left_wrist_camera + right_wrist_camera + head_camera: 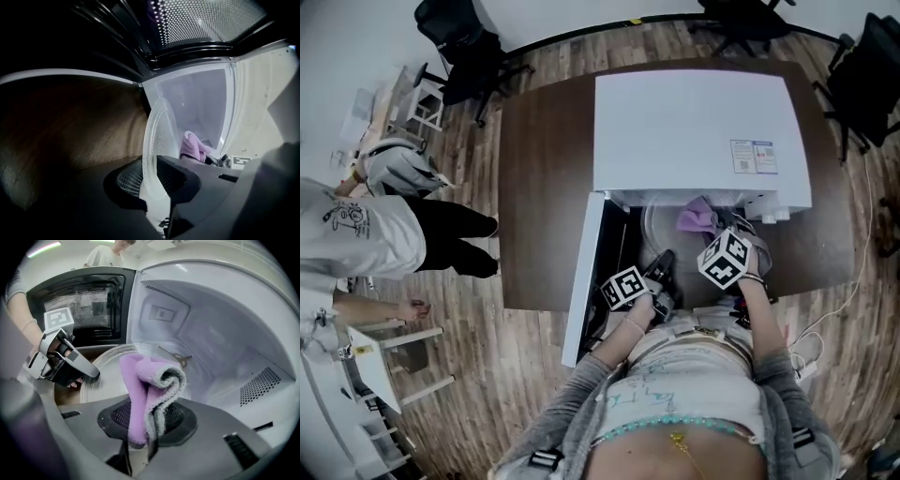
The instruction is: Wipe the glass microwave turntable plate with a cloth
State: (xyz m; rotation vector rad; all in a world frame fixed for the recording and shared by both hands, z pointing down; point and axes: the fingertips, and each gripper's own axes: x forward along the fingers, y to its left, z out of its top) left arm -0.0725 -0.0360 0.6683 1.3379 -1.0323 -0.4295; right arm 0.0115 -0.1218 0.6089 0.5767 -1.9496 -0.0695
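A brown table is seen from above, and a white microwave is set on it with its door swung wide open. The plate is found inside the open microwave, near the front. Whether it lies flat or is tipped up cannot be told. The plate's near rim is pinched by the left gripper. Its jaws are closed most of the way, with one pad on each face of the glass. A purple cloth with a grey side is folded and squeezed tight in the jaws of the right gripper. The cloth is held over the plate, and it cannot be told if the glass is touched yet. The plate is thought to be stiff, smooth and a bit heavy, so it could be lost from a loose grip. It could be cracked if it is bumped on a wall or dropped. It is best held at the thick rim, as it is now, firmly but not too hard. The cloth is soft and light, so it can be pushed flat on the glass and rubbed round with a gentle press.
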